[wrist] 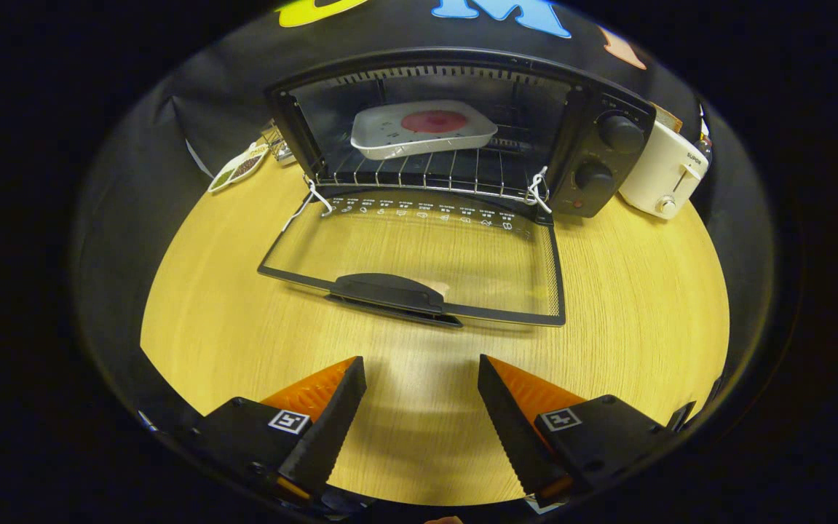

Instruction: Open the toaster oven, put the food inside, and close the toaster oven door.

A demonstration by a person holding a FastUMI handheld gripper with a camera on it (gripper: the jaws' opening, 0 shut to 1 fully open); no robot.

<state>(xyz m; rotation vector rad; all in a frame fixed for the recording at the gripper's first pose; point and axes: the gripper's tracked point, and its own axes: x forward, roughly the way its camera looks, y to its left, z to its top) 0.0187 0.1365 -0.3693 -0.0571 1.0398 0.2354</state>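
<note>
Black toaster oven [462, 124] at far edge of pale wooden worktop [229, 320], glass door [419, 255] folded flat; white dish of red food [422, 129] on rack inside. Claw [422, 367] wide apart, empty, short of door handle [389, 291].

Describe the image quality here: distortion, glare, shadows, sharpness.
Gripper view: strong fisheye bending, so the table edge and toaster oven top curve; a soft pale sheen on the wood between the open fingers; the glass door lies flat, see-through, with faint reflections; a thin shadow under its handle; the plate of food inside is evenly lit and sharp.
</note>
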